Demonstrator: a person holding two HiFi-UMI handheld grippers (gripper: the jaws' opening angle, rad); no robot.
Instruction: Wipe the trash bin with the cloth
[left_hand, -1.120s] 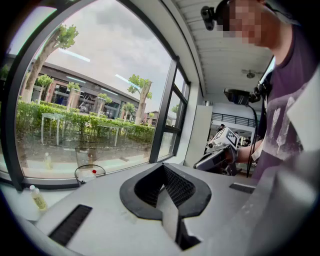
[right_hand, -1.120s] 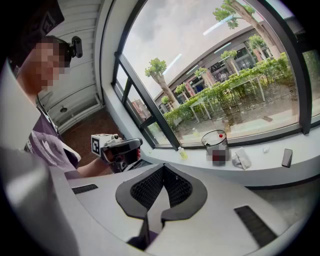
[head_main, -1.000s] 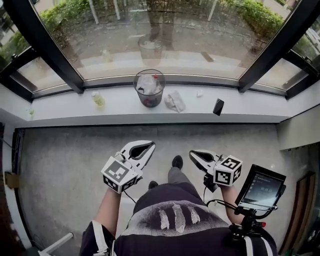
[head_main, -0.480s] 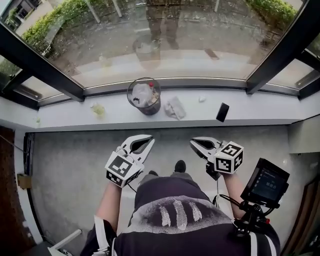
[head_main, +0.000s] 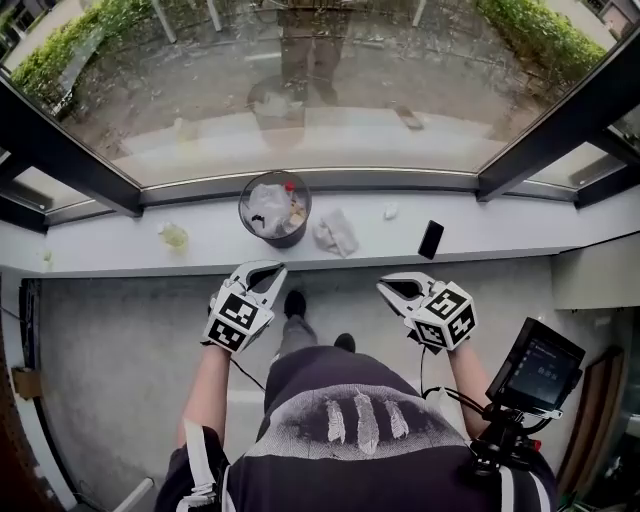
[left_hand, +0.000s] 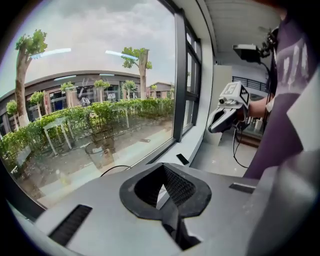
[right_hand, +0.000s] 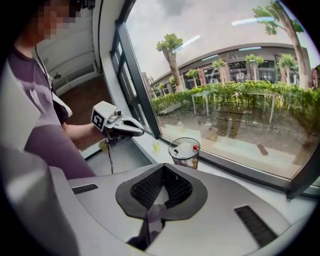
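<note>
A dark mesh trash bin (head_main: 274, 208) with litter inside stands on the white window sill (head_main: 500, 240); it also shows in the right gripper view as the bin (right_hand: 184, 152). A crumpled pale cloth (head_main: 336, 233) lies on the sill just right of the bin. My left gripper (head_main: 274, 270) hangs shut and empty just in front of the sill, below the bin. The right gripper (head_main: 388, 287) is shut and empty too, below and right of the cloth. In their own views both left gripper (left_hand: 163, 172) and right gripper (right_hand: 163, 171) have their jaws together with nothing between.
A black phone (head_main: 431, 239) and a small white scrap (head_main: 391, 212) lie on the sill to the right. A yellow-green bottle (head_main: 173, 236) stands left of the bin. A tablet on a mount (head_main: 540, 365) sits by the person's right side. Window glass rises behind the sill.
The person has stepped toward the sill. Both grippers, still shut, have come closer to the bin and cloth; the left one now sits just below the bin.
</note>
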